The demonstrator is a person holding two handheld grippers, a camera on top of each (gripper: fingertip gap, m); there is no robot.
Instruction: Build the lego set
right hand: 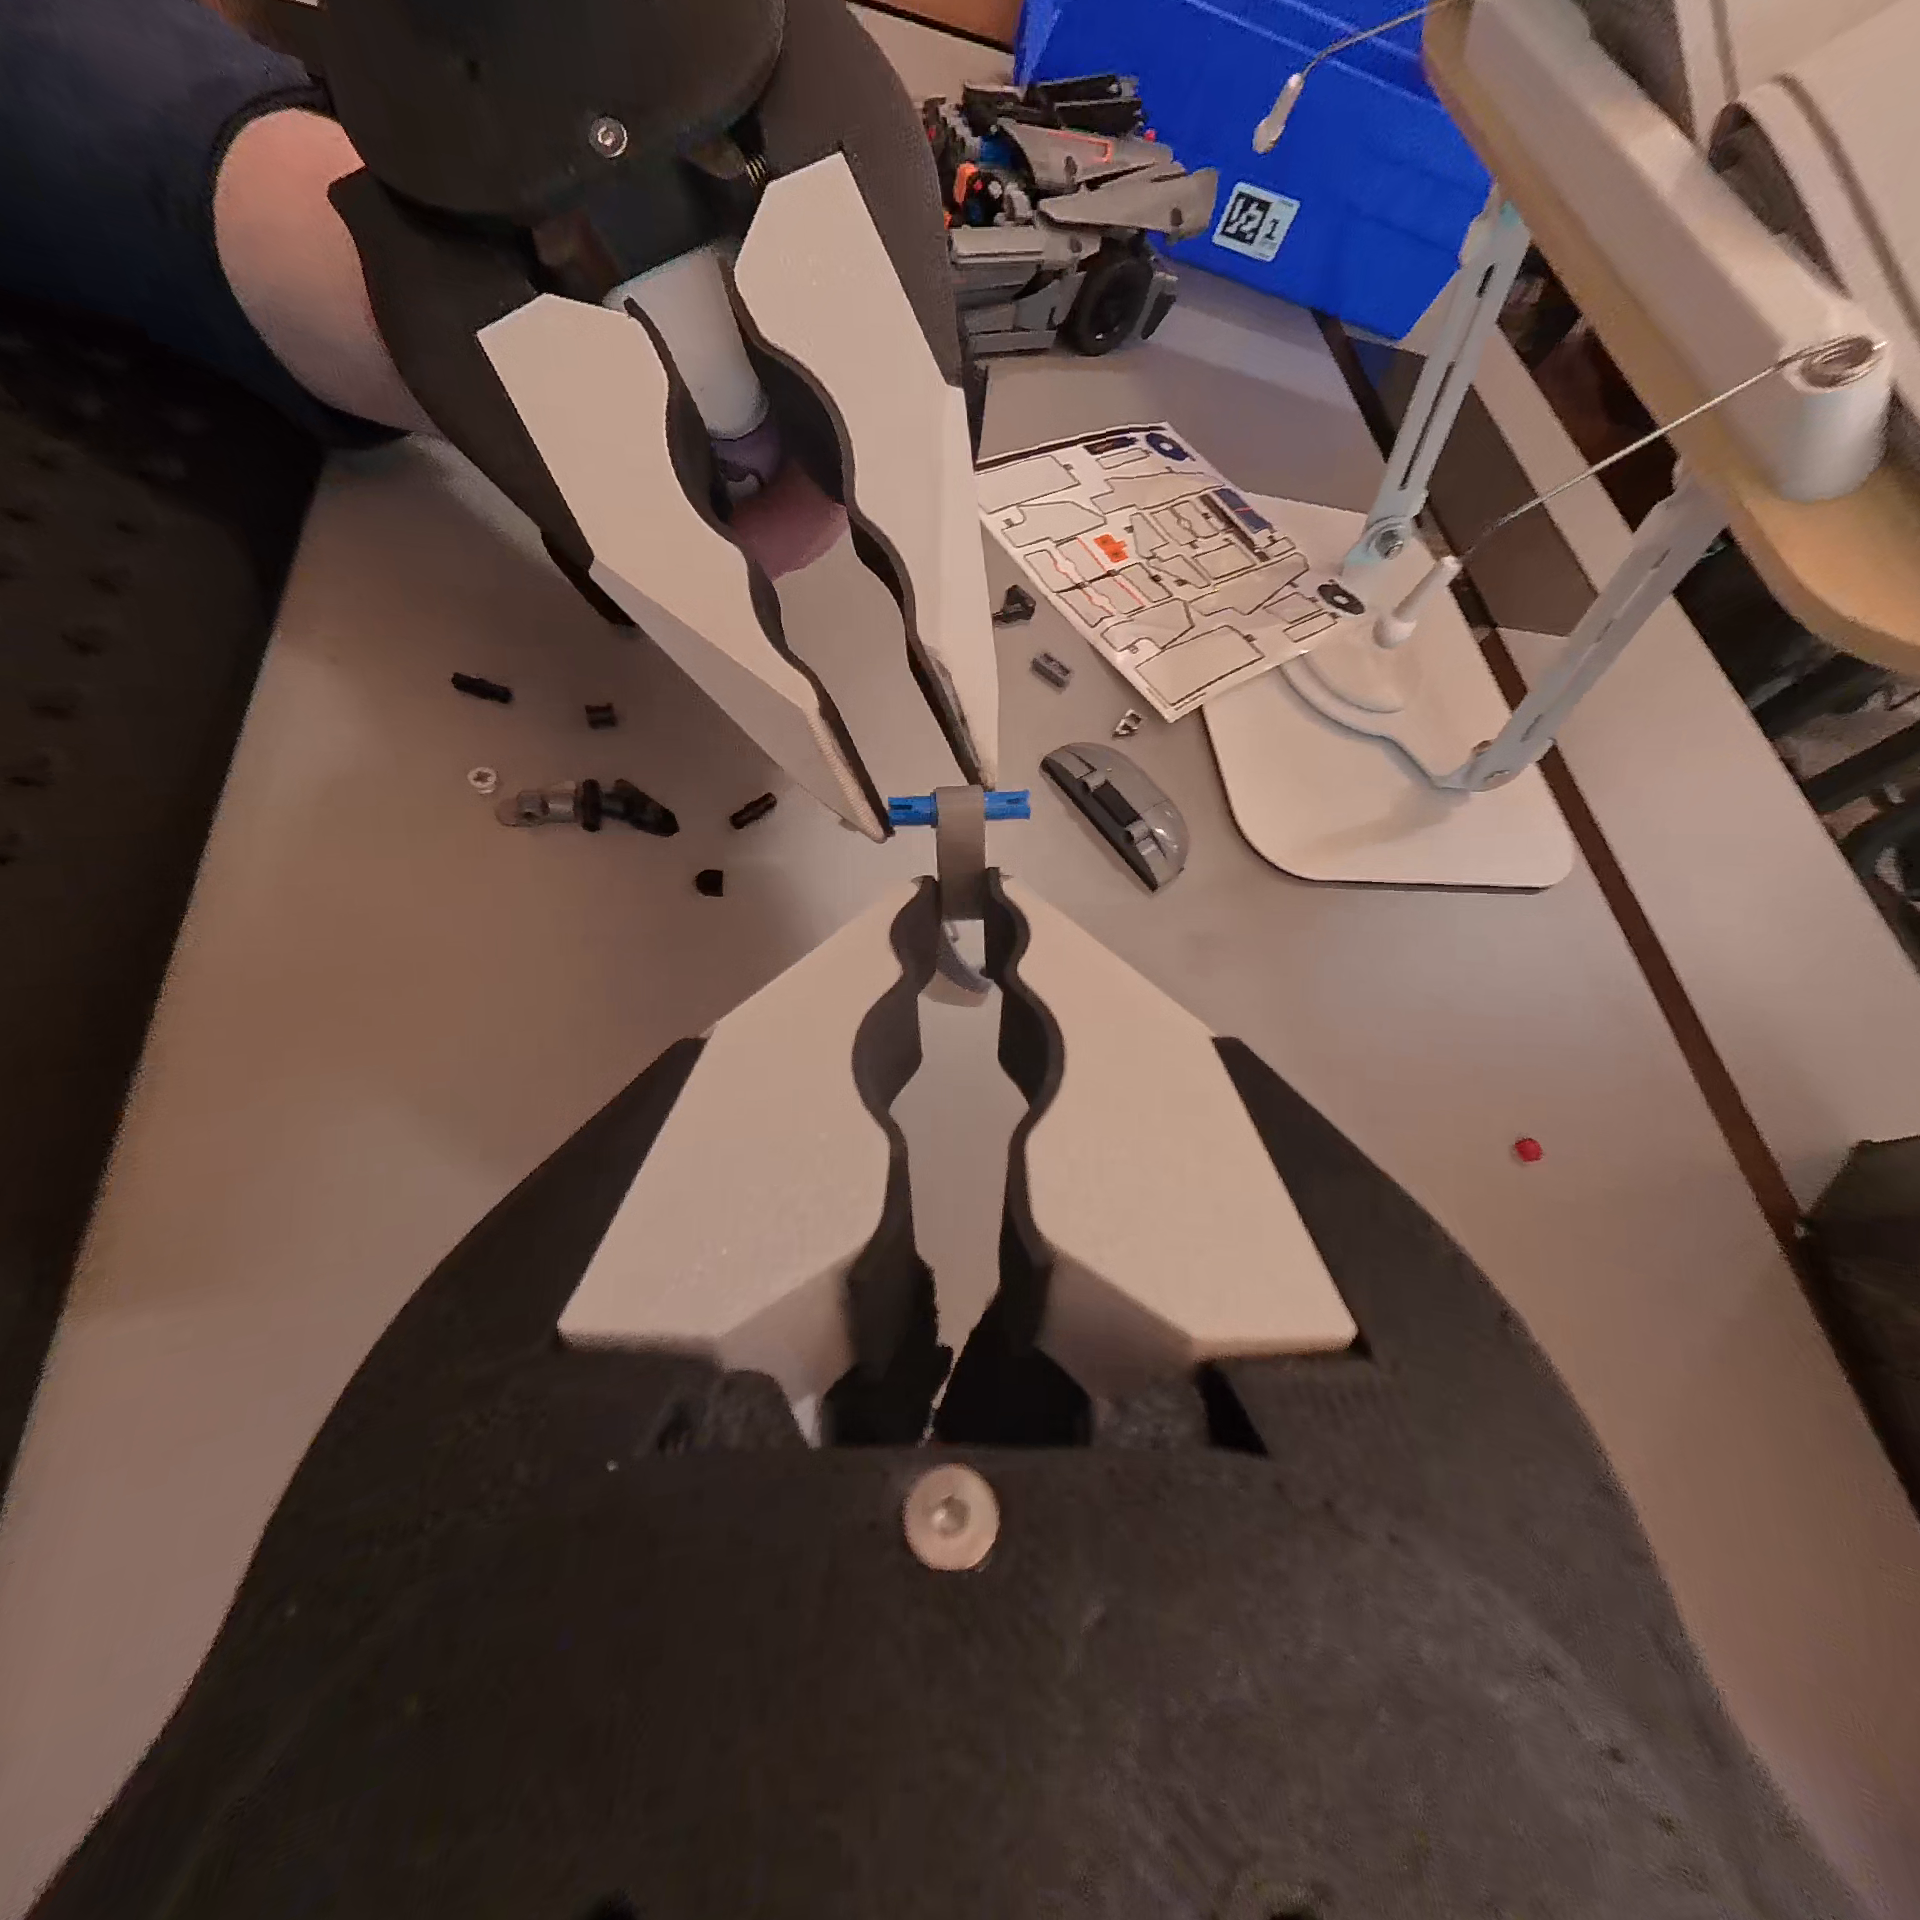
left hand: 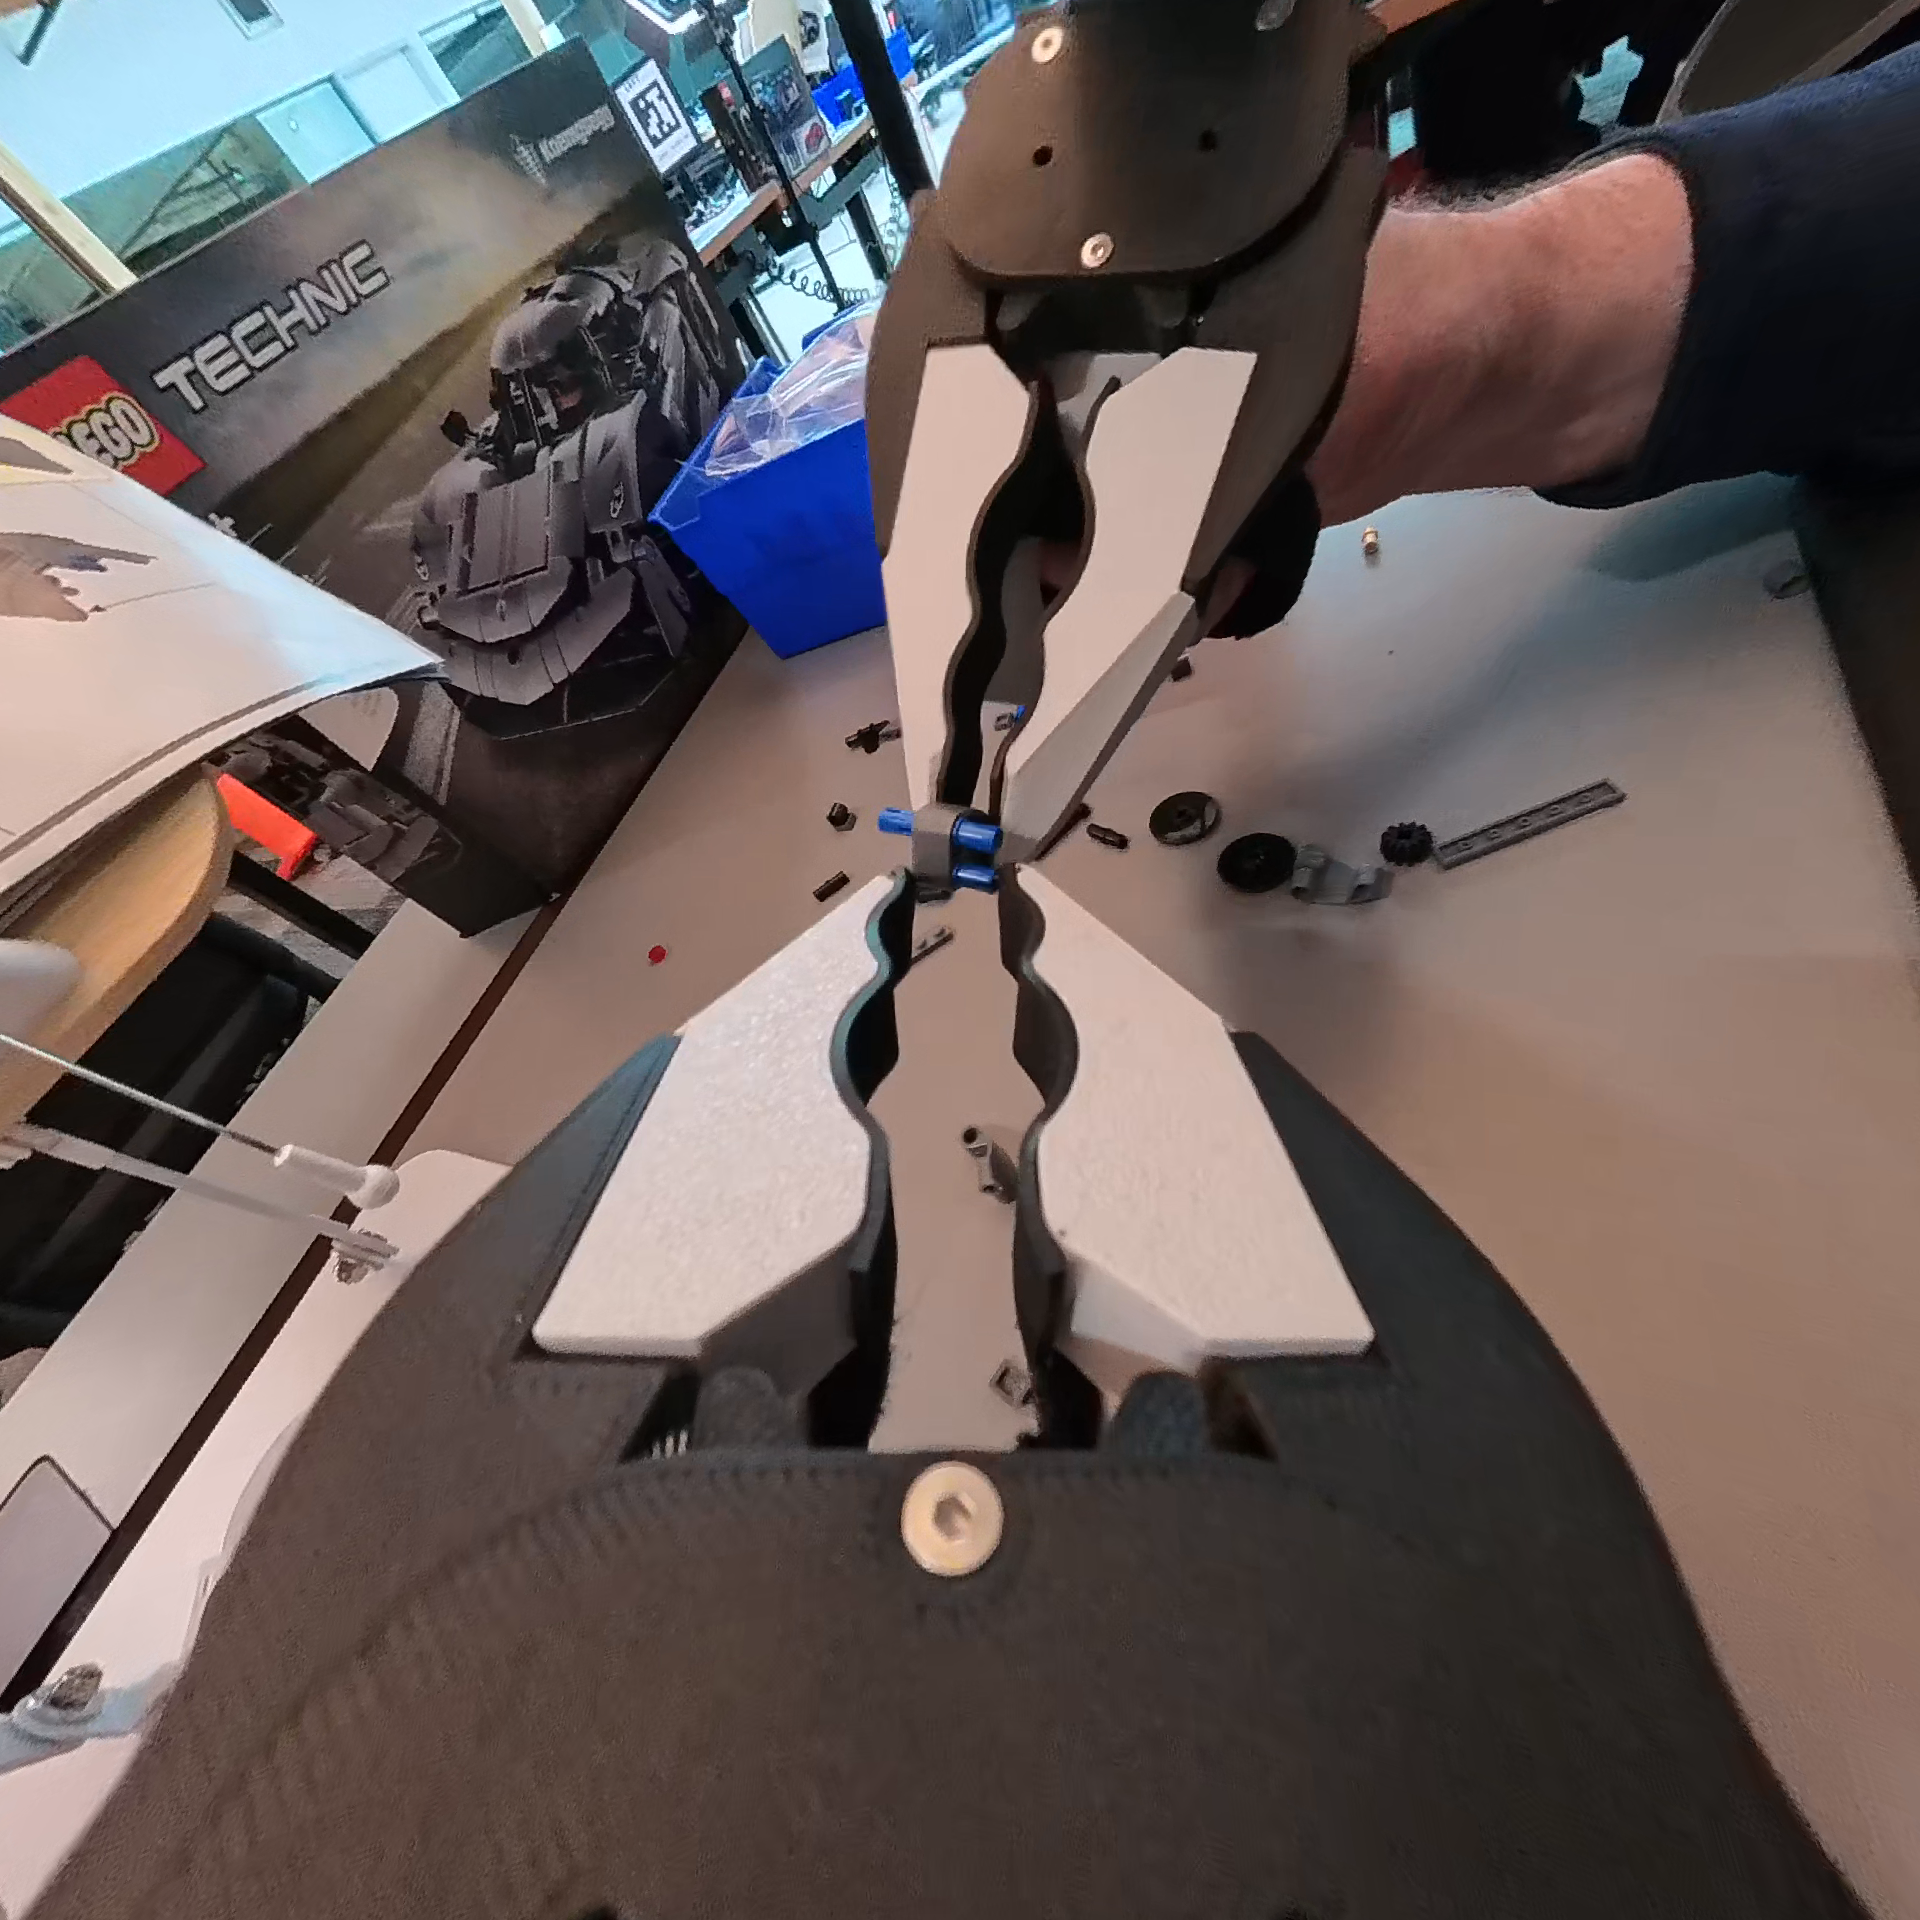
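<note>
The lego set (right hand: 1049, 218) looked only part built. A grey and black car body with a wheel stood at the far end of the tabletop (right hand: 416, 1039), just beside a shiny blue bin (right hand: 1299, 104). I think lots of work was left, because many small bits lay loose.

On the left lay little black pins (right hand: 478, 686), short and round like tiny tubes. Near them lay a small grey and black joined bit (right hand: 582, 805).

In the middle, the two tools met above the tabletop. The left tool (right hand: 928, 805) came in from the far side. Its flat white fingers were close together at the blue pin (right hand: 909, 808), but I could not tell if they were squeezing it. The right tool (right hand: 961, 885) was pinched tight on a smooth grey piece (right hand: 958, 842). That piece was thin and curved, with a ring at the top. The blue pin went through the ring and stuck out on both sides. The left wrist view showed a second blue pin lower down. So this step seemed nearly done.

To the right lay a rounded grey and black panel (right hand: 1117, 821). Past it was a thin paper sheet (right hand: 1153, 561) with outlined shapes, then a flat white stand base (right hand: 1403, 790). Far right sat one tiny red stud (right hand: 1525, 1150).
</note>
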